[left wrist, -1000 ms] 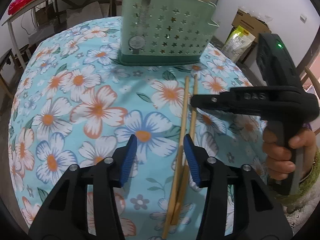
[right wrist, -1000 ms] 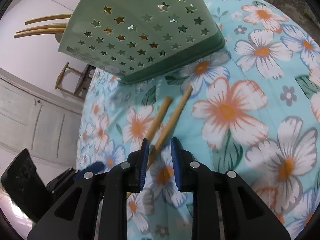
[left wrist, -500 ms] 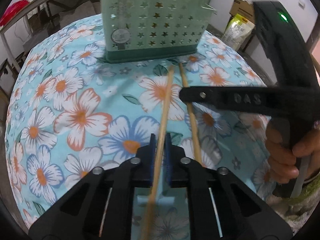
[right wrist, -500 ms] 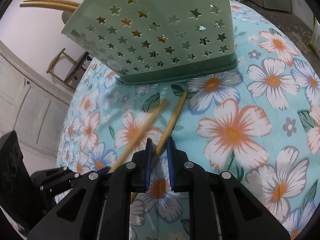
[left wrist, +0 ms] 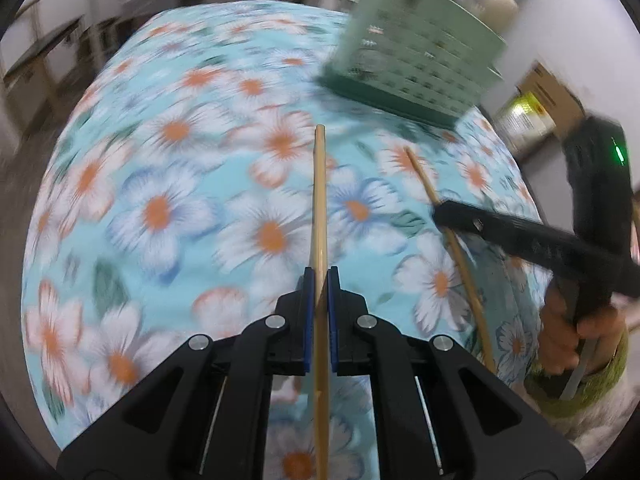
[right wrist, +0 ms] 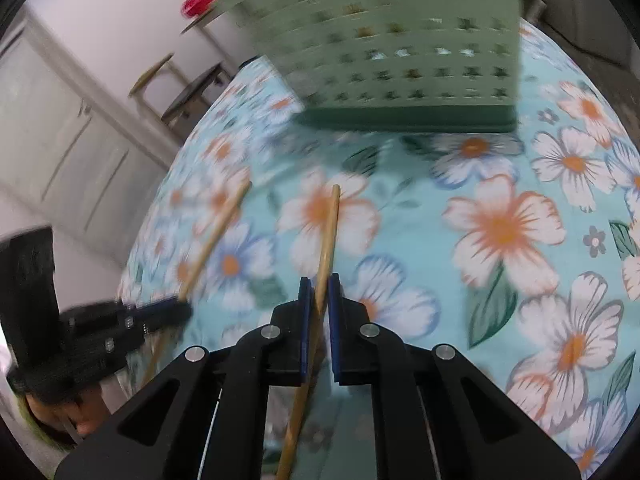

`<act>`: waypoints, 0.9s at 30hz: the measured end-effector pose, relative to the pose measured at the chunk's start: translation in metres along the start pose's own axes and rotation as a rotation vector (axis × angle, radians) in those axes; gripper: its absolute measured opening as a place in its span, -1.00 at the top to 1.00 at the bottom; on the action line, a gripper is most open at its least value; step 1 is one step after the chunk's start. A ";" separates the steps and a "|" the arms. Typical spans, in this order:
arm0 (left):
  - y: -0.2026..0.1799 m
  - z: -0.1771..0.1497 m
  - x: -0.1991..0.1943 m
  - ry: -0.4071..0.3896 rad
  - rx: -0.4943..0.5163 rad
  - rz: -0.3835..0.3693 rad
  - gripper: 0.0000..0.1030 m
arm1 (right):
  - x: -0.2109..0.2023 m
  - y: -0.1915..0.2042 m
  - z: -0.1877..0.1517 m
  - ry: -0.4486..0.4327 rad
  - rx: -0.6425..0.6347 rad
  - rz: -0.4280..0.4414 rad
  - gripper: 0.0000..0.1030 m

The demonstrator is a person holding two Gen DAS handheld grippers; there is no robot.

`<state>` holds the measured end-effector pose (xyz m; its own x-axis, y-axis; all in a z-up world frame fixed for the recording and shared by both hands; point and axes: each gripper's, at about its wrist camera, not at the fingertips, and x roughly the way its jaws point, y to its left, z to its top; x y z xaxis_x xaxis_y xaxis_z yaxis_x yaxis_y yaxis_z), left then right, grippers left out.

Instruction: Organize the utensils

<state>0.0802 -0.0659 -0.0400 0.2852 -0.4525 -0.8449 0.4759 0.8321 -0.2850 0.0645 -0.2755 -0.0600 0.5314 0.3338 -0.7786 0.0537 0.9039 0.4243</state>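
Now each gripper has one chopstick clamped between its blue pads. Seen from the left wrist, the left gripper (left wrist: 320, 280) grips its left chopstick (left wrist: 320, 208) part-way along the shaft; the stick runs straight ahead from the jaws, its far tip over the flowered cloth (left wrist: 160, 208), and its rear end passes back between the black arms. The jaws are pressed tight on the wood. To its right in the same view, the right gripper (left wrist: 442, 214) shows from the side, blurred, held by a hand (left wrist: 568, 336) in a green sleeve, with the other stick slanting through it.

From the right wrist, the right gripper's jaws have just been closing and now pinch the right chopstick (right wrist: 329, 232), which leans slightly left to right as it goes forward, its tip above an orange-centred flower. The left gripper appears low on the left, dark and smeared, with its stick angled up toward the cloth's edge.

The two sticks lie apart, not touching. Beyond both tips stands the green holder (right wrist: 400, 60) with star-shaped holes, on the cloth, well ahead of the sticks. Much of both views is motion-blurred
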 end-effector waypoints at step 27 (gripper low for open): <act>-0.005 -0.006 0.006 -0.072 -0.060 0.018 -0.84 | -0.004 -0.001 -0.007 -0.037 0.042 -0.066 -0.87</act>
<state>0.0743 -0.0705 -0.0462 0.3533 -0.4572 -0.8162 0.4201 0.8571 -0.2982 0.0569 -0.2761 -0.0607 0.5565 0.2631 -0.7881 0.1247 0.9113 0.3924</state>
